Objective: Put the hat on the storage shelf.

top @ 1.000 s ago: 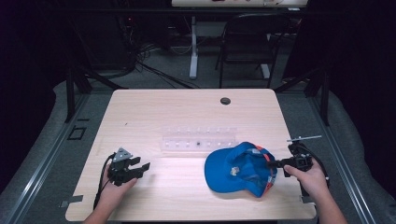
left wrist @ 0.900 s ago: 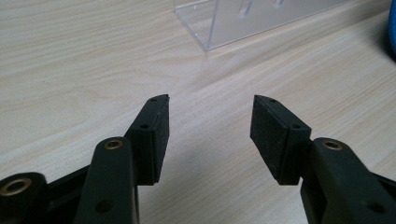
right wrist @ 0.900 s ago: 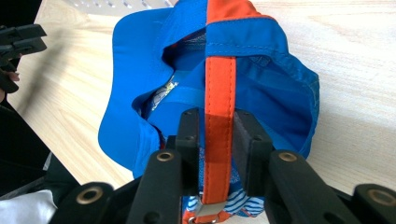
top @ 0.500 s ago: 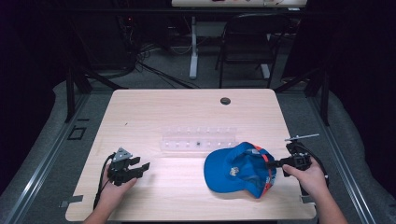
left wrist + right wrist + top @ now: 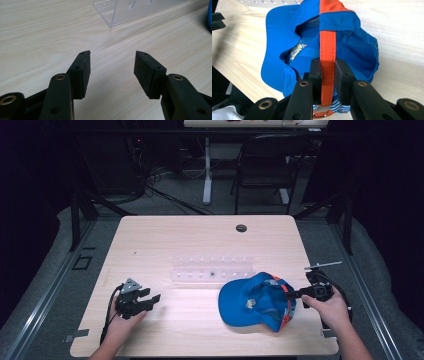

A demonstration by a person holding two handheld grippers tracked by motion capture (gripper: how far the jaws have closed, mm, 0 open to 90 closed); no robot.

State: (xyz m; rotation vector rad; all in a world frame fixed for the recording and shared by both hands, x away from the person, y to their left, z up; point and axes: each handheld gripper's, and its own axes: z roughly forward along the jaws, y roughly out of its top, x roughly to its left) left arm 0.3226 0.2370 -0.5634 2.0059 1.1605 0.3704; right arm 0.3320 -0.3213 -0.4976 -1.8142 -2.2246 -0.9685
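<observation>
Right hand-held gripper (image 5: pixel 327 75) is clamped on the orange back strap (image 5: pixel 327 50) of the blue fabric baseball cap (image 5: pixel 256 301), which sits on the light wooden desk (image 5: pixel 200 240) near its right front. The cap's brim points left, toward the left hand-held gripper (image 5: pixel 149 301), which sits well apart, jaws wide and empty. I can't read the cap's logo.

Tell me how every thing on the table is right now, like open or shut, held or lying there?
Left gripper: open, jaws apart over bare wood, holding nothing.
Right gripper: shut on the orange strap.
Blue cap: resting on the table, pinched by its strap at the back.
Clear plastic rack: lying on the table, untouched.
Table: flat light wood, with a dark round hole cover near the far edge.
</observation>
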